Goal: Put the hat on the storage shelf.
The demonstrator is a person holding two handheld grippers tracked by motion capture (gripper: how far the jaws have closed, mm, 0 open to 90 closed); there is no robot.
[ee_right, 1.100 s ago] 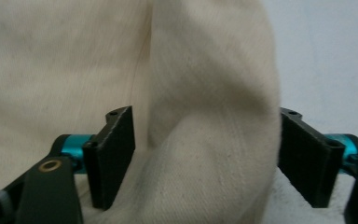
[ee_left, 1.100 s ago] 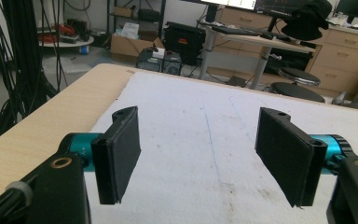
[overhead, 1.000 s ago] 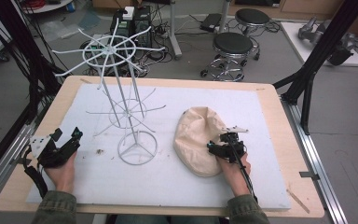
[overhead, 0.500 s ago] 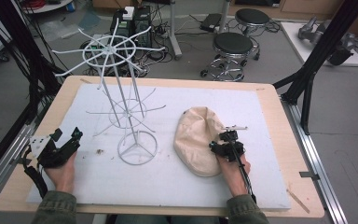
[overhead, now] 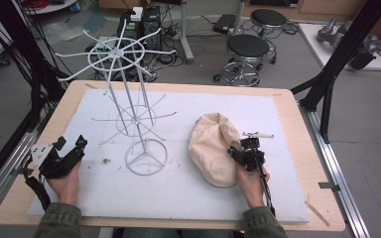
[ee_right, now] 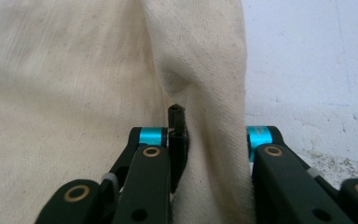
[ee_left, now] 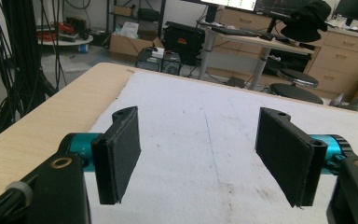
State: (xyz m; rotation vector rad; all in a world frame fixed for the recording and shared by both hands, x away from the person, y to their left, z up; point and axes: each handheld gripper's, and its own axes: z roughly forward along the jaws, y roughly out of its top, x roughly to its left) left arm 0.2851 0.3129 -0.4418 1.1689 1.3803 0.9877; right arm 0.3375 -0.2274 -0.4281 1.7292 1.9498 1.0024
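A cream cloth cap lies on the white mat, right of centre. My right gripper sits at the cap's right edge. In the right gripper view its jaws have just been closing and now pinch a fold of the cap between them; one black pad shows, the other is hidden behind the cloth. My left gripper rests at the mat's left edge, away from the cap. Its pads stand wide apart over bare mat, nothing between them.
A tall white wire rack with a ring base and radiating arms stands left of centre on the mat. The wooden table borders the mat. Stools, cables and black frame legs stand beyond the far edge.
The right gripper's jaws have come together on the cap's right edge. Both hands stayed nearly where they were.
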